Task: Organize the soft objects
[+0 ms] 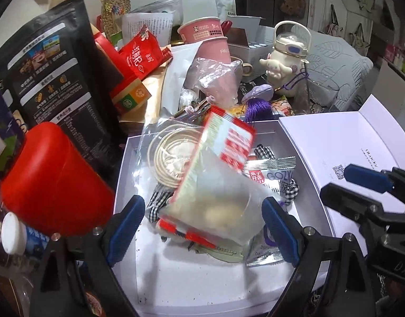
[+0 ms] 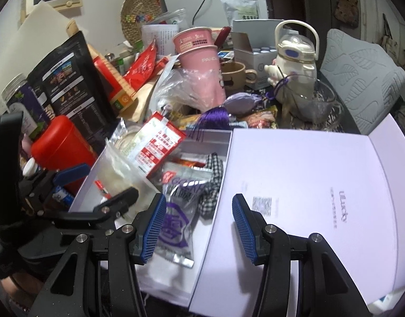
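1. The left tool (image 1: pixel 203 231) stood wide open above the white box (image 1: pixel 128 163), its blue pads either side of a red-and-white snack pouch (image 1: pixel 223 177) without pressing it.
2. The pouch lay tilted in the box, over a clear bag of coiled cord (image 1: pixel 170 158), a checked fabric piece (image 1: pixel 157 203) and a silver sachet (image 1: pixel 271 177).
3. The right tool (image 2: pixel 199 229) was partly open, holding nothing, over the edge where the box met its opened lid (image 2: pixel 308 174).
4. A red canister (image 1: pixel 54 179) stood just left of the box.

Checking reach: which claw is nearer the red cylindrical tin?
Left. The left claw hangs over the white box right beside the red cylindrical tin; the right claw sits farther away, at the box's lid side.
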A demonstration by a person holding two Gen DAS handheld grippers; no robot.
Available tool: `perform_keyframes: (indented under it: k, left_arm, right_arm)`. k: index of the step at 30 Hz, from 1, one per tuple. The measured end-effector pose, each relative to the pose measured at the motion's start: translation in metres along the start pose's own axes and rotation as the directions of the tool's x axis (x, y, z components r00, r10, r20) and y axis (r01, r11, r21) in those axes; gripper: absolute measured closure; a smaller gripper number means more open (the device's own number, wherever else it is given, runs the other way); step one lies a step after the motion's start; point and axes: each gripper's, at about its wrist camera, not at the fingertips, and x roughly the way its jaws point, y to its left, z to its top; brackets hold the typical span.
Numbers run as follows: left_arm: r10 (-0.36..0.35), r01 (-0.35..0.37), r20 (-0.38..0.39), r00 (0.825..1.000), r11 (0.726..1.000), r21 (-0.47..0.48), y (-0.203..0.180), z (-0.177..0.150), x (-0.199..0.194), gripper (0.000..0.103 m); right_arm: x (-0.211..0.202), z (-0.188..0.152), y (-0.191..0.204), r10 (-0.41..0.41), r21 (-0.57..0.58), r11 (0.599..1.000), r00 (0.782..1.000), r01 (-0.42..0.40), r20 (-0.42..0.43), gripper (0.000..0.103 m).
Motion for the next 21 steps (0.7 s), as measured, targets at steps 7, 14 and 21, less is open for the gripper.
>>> perform_keyframes:
  k: [7, 14, 21]
  left_arm:
    - [0.004, -0.002, 0.084, 0.996, 1.0, -0.021, 0.006, 0.003, -0.035, 0.012]
    - [0.009, -0.003, 0.178, 0.984, 0.999, -0.034, 0.011, 0.011, -0.082, 0.012]
    - [0.013, -0.006, 0.254, 0.967, 1.0, -0.03, 0.011, 0.015, -0.124, 0.012]
  right_arm:
    - [-0.017, -0.006, 0.006, -0.001, -0.014, 1.0, 1.0, 0.001, 0.026, 0.051]
    - [-0.055, 0.0, 0.019, 0.003, -0.043, 0.999, 0.994, 0.002, 0.113, 0.051]
    - [-0.098, 0.007, 0.037, -0.003, -0.09, 0.996, 0.98, 0.022, 0.201, 0.051]
